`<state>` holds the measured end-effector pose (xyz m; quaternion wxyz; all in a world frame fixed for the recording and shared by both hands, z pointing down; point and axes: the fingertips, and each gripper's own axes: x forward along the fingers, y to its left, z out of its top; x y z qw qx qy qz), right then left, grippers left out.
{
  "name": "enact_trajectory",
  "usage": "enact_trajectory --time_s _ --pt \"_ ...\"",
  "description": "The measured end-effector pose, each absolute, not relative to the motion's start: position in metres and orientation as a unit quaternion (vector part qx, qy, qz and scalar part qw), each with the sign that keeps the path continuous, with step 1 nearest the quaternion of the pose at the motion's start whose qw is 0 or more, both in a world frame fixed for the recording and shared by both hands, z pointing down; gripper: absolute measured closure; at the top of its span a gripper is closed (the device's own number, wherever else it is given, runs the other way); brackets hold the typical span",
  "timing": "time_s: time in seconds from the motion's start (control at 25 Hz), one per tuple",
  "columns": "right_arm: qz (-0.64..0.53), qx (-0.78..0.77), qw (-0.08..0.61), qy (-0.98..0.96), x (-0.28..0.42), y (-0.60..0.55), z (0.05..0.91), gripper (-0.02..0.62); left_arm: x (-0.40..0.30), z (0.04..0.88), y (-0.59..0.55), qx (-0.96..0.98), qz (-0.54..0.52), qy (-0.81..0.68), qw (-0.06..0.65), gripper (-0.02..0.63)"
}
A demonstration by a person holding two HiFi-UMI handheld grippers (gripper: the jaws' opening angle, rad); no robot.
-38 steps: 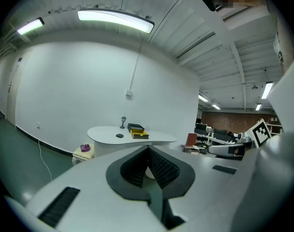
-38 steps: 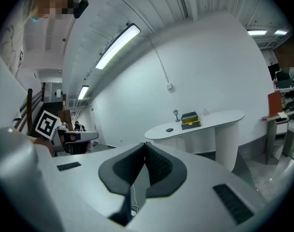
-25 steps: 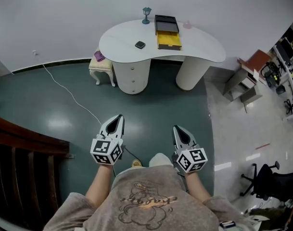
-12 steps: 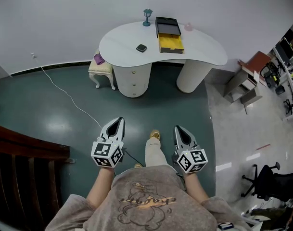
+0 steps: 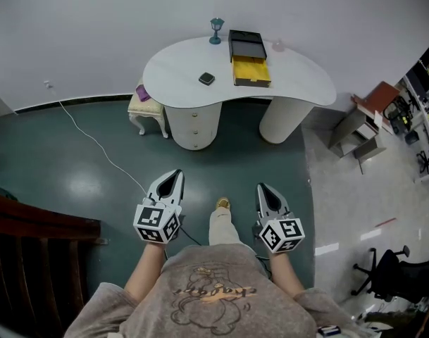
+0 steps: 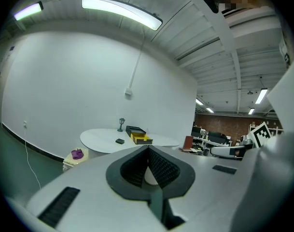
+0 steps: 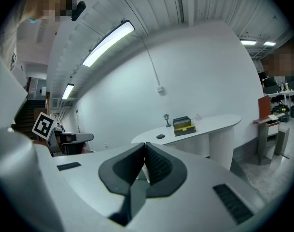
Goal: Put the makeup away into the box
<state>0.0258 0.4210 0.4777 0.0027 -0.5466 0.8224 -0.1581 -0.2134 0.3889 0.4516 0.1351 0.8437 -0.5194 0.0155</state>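
Left claw (image 5: 175, 172) and right claw (image 5: 263, 188) clenched, empty; desk (image 5: 175, 65) well ahead. Arrive clenched and they'd shove the compact (image 5: 206, 79) off.

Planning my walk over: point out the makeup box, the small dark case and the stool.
makeup box (image 5: 251, 71), head view, on its yellow part.
small dark case (image 5: 207, 79), head view, on its top face.
stool (image 5: 151, 106), head view, on its cream seat.
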Motion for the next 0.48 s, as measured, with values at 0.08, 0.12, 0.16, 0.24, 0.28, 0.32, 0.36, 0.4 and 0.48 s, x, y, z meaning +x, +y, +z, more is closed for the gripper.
enact_trajectory --time_s 0.08,0.12,0.16,0.24,0.28,0.32,0.36,0.4,0.48 --pt "-0.16 -0.547 0.001 0.822 0.031 0.409 0.48 0.591 -0.211 0.453 0.375 0.843 0.018 -0.52 0.136 0.584" --pt "-0.161 -0.548 0.0 0.821 0.034 0.402 0.481 0.591 -0.209 0.453 0.368 0.843 0.018 -0.521 0.137 0.584" --pt "-0.162 -0.548 0.0 0.821 0.037 0.394 0.482 0.591 -0.207 0.453 0.361 0.842 0.019 -0.521 0.137 0.584" --pt "-0.165 -0.548 0.0 0.82 0.043 0.377 0.482 0.591 -0.201 0.451 0.344 0.842 0.019 -0.521 0.137 0.584" --pt "-0.166 -0.547 0.0 0.821 0.046 0.368 0.482 0.591 -0.199 0.45 0.335 0.842 0.019 -0.522 0.136 0.584" --pt "-0.168 -0.545 0.0 0.821 0.048 0.359 0.482 0.591 -0.196 0.448 0.326 0.841 0.018 -0.523 0.137 0.584" --pt "-0.169 -0.544 0.0 0.822 0.051 0.35 0.482 0.591 -0.193 0.446 0.317 0.841 0.018 -0.524 0.137 0.584" --pt "-0.171 -0.543 0.0 0.822 0.053 0.341 0.482 0.591 -0.189 0.444 0.308 0.841 0.017 -0.524 0.137 0.584" --pt "-0.173 -0.541 0.001 0.823 0.057 0.323 0.482 0.591 -0.184 0.441 0.292 0.84 0.019 -0.525 0.135 0.584"
